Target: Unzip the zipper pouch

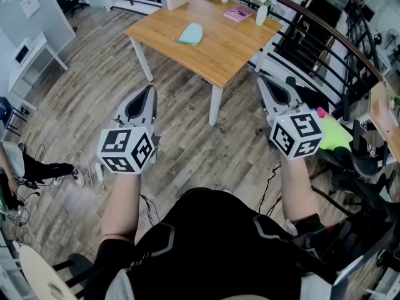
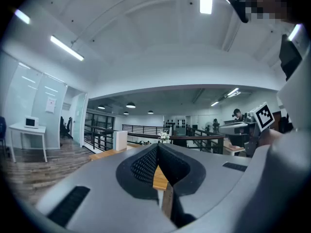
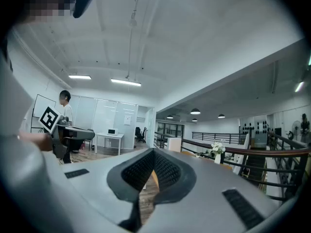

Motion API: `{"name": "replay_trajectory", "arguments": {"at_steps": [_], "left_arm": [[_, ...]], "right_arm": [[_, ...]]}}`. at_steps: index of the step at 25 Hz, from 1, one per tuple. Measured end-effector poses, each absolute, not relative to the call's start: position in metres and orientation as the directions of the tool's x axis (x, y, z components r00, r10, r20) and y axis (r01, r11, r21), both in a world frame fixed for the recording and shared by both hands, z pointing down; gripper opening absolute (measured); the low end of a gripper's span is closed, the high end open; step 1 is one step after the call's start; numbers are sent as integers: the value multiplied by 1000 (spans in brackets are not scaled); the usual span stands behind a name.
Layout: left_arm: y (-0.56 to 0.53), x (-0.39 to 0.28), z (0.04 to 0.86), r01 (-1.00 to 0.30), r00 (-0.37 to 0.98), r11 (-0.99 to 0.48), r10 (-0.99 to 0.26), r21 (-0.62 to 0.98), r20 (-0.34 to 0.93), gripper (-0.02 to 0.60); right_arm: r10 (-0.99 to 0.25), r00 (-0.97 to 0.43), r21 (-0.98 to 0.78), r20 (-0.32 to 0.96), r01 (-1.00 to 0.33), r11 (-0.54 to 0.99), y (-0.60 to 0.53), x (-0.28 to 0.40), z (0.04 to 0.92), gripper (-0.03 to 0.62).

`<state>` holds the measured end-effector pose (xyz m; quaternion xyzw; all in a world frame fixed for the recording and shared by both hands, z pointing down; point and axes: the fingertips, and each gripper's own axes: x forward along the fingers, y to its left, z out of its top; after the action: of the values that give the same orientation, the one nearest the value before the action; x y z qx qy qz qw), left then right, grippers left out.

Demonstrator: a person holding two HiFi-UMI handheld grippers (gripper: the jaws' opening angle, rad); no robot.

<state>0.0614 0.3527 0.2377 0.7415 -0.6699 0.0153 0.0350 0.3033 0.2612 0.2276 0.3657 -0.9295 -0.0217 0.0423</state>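
Zipper pouch [image 1: 190, 34]: a pale teal pouch, lying flat on the wooden table [image 1: 231, 49] ahead of me, towards the table's left half and well away from both my grippers
Long axis: slanted in my head view, from the near-left end up to the far-right end; the far-right end is the broader, rounded one
Near-left end: a thin dark strip pokes out past the pouch body towards the table's left edge; I cannot tell whether it is the zipper pull
Zipper line: too small to make out which side it runs along
Left gripper [image 1: 150, 88]: I hold it level over the floor [image 1: 94, 86], pointing towards the table's near-left leg; the jaws are pressed together with nothing between them, only a sliver of table wood showing through the gap
Right gripper [image 1: 260, 79]: level too, just off the table's near-right corner; the jaws are closed up and hold nothing
Rest of the table: a pink book [image 1: 238, 13] and a white vase [image 1: 262, 14] of flowers stand near the far-right corner, well apart from the pouch
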Motion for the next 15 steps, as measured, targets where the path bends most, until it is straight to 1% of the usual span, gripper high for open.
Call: {"name": "replay_trajectory", "arguments": {"at_steps": [4,10,15], "left_arm": [[352,65,235,-996,93,-93,-993,8,68,29],[357,71,230,-993,115,-114,-992,27,56,29],[360,71,227,-995,101,-100,-994,15,48,29]], "right_arm": [[-671,-740,75,53,-667,741,262,304,223,8],[-641,-767,30,37,-640,768,267,304,218,8],[-636,-771,45,36,-634,772,273,305,218,9]]}}
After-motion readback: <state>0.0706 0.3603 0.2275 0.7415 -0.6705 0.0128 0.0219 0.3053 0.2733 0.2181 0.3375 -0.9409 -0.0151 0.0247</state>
